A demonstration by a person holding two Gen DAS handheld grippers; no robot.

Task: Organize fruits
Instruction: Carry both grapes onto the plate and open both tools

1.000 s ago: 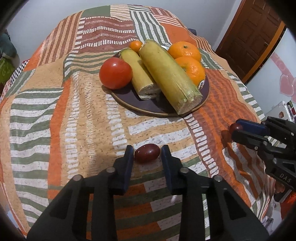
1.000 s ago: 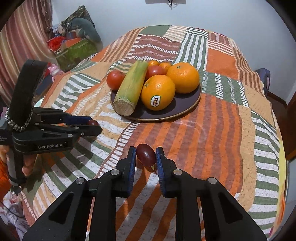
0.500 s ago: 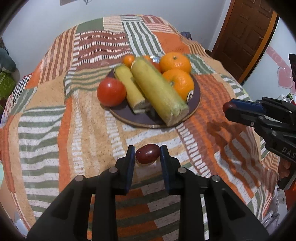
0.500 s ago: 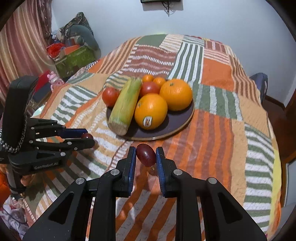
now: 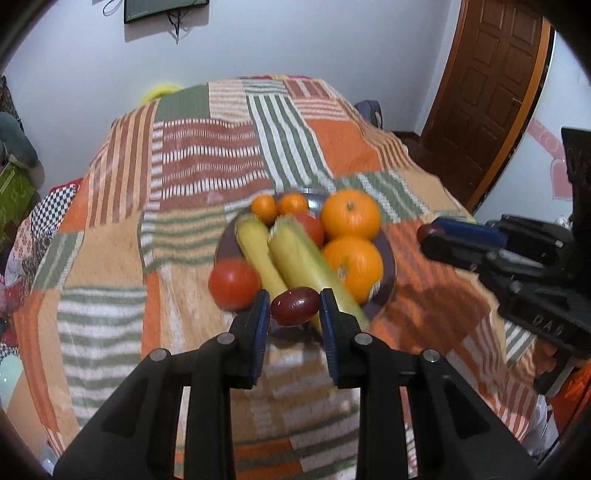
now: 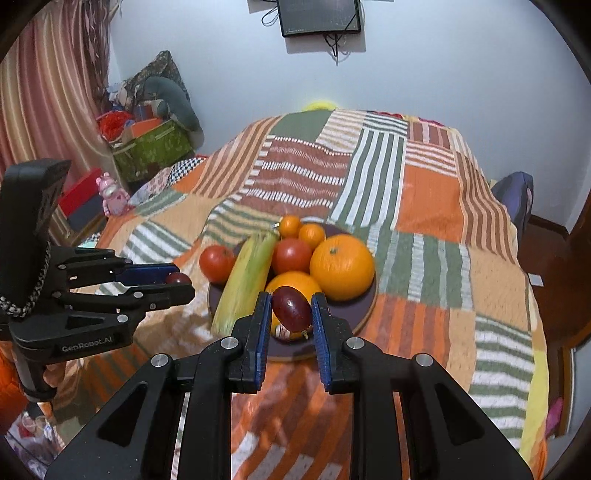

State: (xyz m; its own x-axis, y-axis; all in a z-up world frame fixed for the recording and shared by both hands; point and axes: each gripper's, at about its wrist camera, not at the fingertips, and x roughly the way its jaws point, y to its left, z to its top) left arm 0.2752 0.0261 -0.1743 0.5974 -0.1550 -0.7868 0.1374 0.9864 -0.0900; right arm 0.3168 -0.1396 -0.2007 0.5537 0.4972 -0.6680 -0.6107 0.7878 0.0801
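My left gripper (image 5: 294,307) is shut on a dark red grape (image 5: 295,306) and holds it in the air in front of the dark plate (image 5: 388,266). My right gripper (image 6: 289,310) is shut on another dark red grape (image 6: 291,308), also raised before the plate (image 6: 364,310). The plate holds two corn cobs (image 5: 306,258), two big oranges (image 5: 350,218), small mandarins (image 5: 264,208) and tomatoes (image 5: 233,283). Each gripper shows in the other's view, the right one (image 5: 424,236) at the right and the left one (image 6: 183,284) at the left.
The plate sits mid-table on a striped patchwork cloth (image 6: 424,192). A wooden door (image 5: 491,92) stands at the right. Boxes and clutter (image 6: 151,144) and a curtain (image 6: 48,110) lie beyond the table's left side. A wall screen (image 6: 319,16) hangs behind.
Both grippers have risen well above the cloth with their grapes still held, so the plate now looks farther and lower and more of the wall shows.
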